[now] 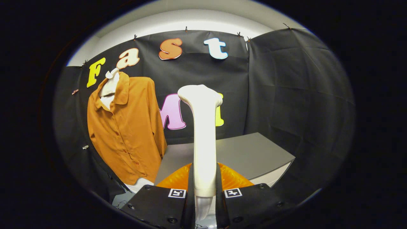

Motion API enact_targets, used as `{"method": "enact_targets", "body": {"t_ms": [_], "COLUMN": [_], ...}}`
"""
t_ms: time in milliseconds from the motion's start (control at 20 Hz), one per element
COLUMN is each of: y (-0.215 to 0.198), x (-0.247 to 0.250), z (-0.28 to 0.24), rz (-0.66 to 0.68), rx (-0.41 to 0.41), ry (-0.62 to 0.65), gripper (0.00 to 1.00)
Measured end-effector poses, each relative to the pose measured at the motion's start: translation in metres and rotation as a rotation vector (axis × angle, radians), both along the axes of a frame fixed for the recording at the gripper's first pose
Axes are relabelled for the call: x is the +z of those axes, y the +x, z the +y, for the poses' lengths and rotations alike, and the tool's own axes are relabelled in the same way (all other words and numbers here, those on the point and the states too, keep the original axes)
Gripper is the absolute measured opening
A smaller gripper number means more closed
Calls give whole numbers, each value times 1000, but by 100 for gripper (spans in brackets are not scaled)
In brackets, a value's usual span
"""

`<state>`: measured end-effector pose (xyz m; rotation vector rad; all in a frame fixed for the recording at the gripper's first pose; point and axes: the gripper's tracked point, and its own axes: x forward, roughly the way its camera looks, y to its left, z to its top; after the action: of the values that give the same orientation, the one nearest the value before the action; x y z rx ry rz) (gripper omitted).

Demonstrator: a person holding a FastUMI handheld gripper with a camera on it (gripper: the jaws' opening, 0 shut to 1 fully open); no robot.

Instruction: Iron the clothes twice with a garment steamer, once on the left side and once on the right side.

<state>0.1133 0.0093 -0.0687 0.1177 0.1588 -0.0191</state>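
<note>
A white garment steamer (203, 136) stands upright between my fingers, its flared head at the top and its handle clamped low down. My gripper (205, 187) is shut on the steamer handle, both fingers pressing its sides. An orange-brown buttoned shirt (125, 127) hangs on a white mannequin torso (109, 87) to the left of the steamer and farther back, against the black cloth wall. The steamer head is apart from the shirt, off its right sleeve, with a clear gap between them.
A grey table (251, 156) lies beyond the fingers, behind the steamer, with its front right corner to the right. Black cloth walls (292, 95) close the booth at the back and right. The white base of the mannequin (140, 184) shows below the shirt hem.
</note>
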Motion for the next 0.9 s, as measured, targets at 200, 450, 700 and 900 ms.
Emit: {"method": "enact_targets", "body": {"t_ms": [200,450,700,900], "y": [-26,-32,-26,-16], "x": [30,55,64,64], "z": [39,109,166,196], "rz": [-68,-114,-124,-137], "rx": [24,58,45,27], "ry": [-33,-48,-73,-88], "gripper": [28,29,29,29]}}
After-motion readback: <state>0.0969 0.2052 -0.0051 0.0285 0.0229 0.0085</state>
